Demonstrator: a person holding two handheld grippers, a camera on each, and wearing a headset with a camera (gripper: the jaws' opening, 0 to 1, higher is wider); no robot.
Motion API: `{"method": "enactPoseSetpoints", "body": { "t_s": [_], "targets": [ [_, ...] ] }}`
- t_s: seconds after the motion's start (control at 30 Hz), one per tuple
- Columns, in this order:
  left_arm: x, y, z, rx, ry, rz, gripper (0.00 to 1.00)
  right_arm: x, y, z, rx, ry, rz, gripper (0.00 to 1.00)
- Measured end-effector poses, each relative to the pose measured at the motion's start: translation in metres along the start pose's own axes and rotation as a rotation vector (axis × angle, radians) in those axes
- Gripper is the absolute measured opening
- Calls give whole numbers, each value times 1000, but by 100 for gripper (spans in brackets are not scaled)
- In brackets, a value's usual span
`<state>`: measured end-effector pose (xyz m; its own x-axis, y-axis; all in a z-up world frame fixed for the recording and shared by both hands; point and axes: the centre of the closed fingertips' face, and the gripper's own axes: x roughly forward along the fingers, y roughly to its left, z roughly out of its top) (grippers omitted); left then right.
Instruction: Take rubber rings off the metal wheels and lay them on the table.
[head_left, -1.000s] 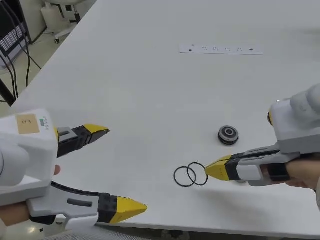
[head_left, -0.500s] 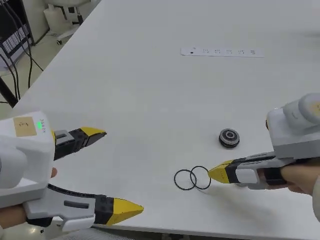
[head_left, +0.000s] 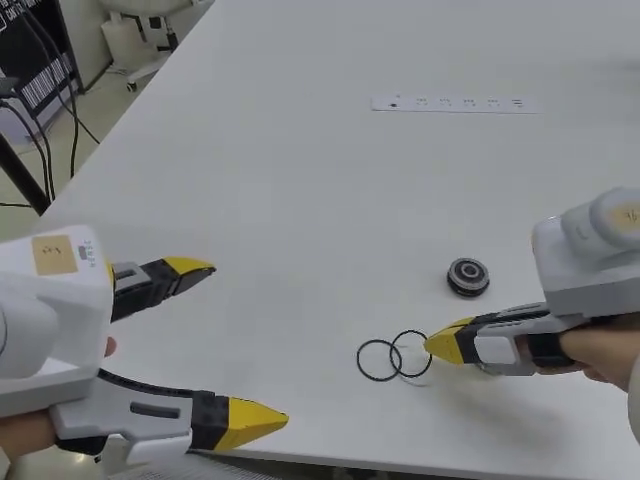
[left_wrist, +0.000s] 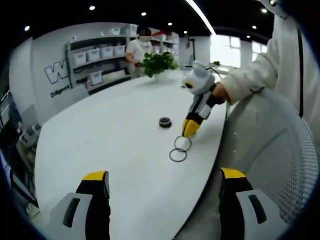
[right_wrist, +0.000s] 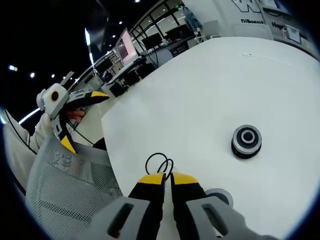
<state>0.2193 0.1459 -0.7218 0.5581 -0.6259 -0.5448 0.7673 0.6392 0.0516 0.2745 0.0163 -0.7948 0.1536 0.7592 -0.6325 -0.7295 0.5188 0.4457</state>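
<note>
Two thin black rubber rings (head_left: 378, 360) (head_left: 412, 352) lie side by side, overlapping, near the table's front edge. My right gripper (head_left: 440, 344) is shut, and the right-hand ring's edge sits at its yellow tips (right_wrist: 167, 176). A dark metal wheel (head_left: 468, 277) (right_wrist: 246, 140) lies flat just beyond. A second grey wheel (right_wrist: 218, 196) peeks out from under the right gripper. My left gripper (head_left: 228, 343) (left_wrist: 164, 176) hovers open and empty at the left, well away from the rings (left_wrist: 178, 155).
The white table (head_left: 300, 180) runs far ahead, with a white printed strip (head_left: 457, 103) near its back. A mesh chair (left_wrist: 270, 150) stands at the front edge. Cables and equipment (head_left: 30, 90) are on the floor at left. A person and a plant (left_wrist: 159, 62) are at the far end.
The head camera has shifted, so everything sits slightly right and lower. The right gripper and the ring at its tips crept a touch right. The left gripper has hardly moved.
</note>
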Motion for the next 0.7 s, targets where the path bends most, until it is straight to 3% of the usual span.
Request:
{"method": "enactPoseSetpoints", "body": {
  "t_s": [0.7],
  "targets": [
    [-6, -5, -1, 0, 21, 28, 90, 6, -4, -6, -88, 49, -14, 10]
  ]
}}
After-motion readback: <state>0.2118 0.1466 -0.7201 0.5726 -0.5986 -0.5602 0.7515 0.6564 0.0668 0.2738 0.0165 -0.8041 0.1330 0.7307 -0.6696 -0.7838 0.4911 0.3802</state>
